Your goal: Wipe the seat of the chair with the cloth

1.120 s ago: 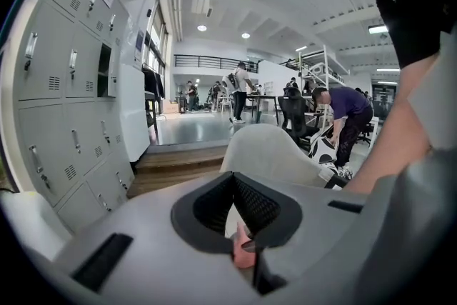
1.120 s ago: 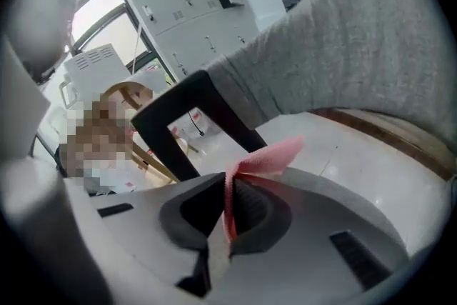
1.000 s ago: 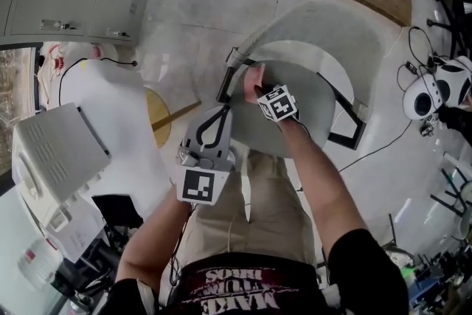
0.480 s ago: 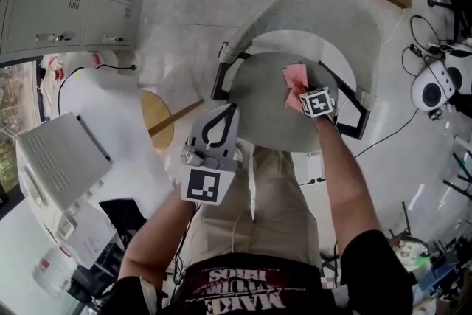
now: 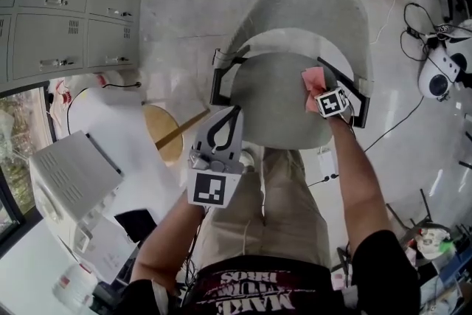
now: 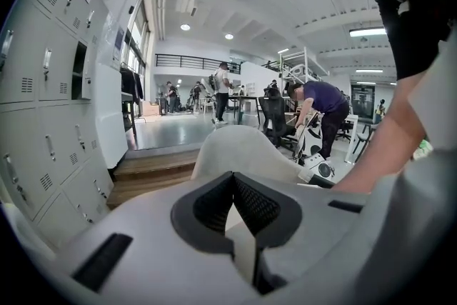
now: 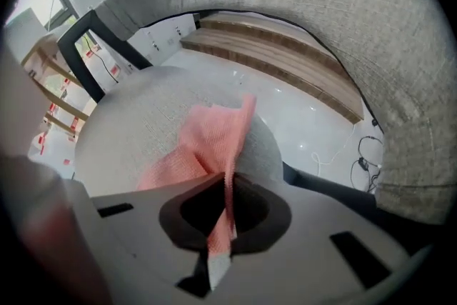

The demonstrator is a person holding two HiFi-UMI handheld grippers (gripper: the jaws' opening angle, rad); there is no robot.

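Right gripper (image 5: 319,89), clamped on pink cloth (image 5: 313,77), has swept across seat (image 5: 269,103), left side to right edge; one pass likely done. Left gripper (image 5: 233,112) closed, empty, idle.

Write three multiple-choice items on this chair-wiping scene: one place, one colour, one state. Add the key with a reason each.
1. The cloth lies on the seat: A) toward the person's left B) toward the person's right C) dead centre.
2. The cloth is: A) pink B) blue C) white.
3. The left gripper is: A) wide open B) shut on the cloth C) shut, empty.
Key: 1 B, the head view shows it at the right gripper; 2 A, plainly pink; 3 C, its fingers meet on nothing.
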